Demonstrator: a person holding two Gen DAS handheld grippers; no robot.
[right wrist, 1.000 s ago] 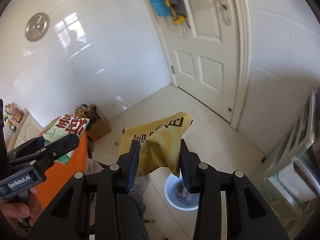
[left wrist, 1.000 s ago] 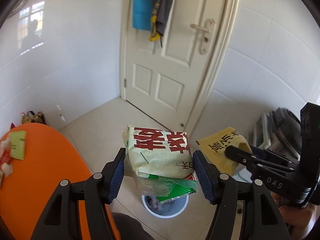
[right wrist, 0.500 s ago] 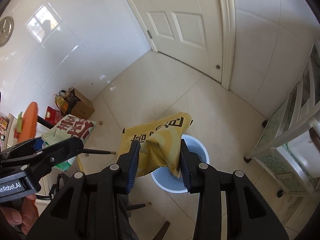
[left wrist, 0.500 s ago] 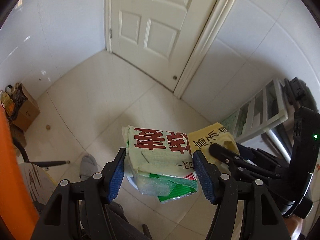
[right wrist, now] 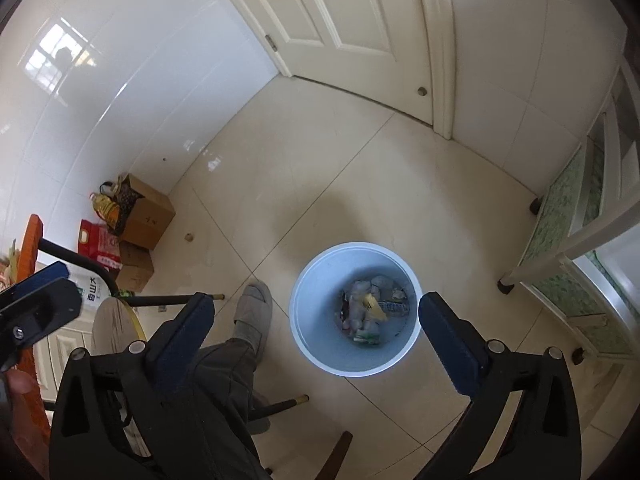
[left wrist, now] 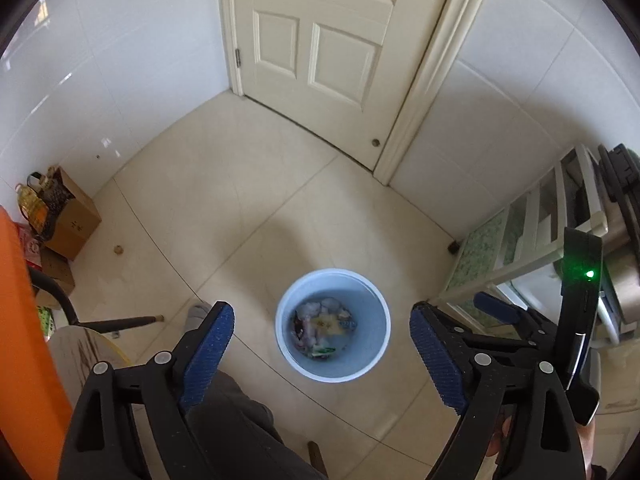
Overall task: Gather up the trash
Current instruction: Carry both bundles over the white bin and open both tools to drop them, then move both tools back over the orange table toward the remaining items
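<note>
Both grippers, left gripper [left wrist: 320, 354] and right gripper [right wrist: 316, 338], had just opened wide and empty, directly above the bin [left wrist: 333, 325], trash [right wrist: 370, 312] inside.

Your cream tiled floor [right wrist: 360, 168] carries a white bin [right wrist: 320, 344] of wrappers out in its middle; cardboard boxes [right wrist: 150, 216] and a red bag [right wrist: 98, 246] sit along its left wall edge.

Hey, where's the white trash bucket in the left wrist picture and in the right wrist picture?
Left wrist: white trash bucket stands on the floor, lower centre, between the open fingers.
Right wrist: bucket sits right of centre, nearer the right finger.
Shared landmark: the cream door at the top.
</note>
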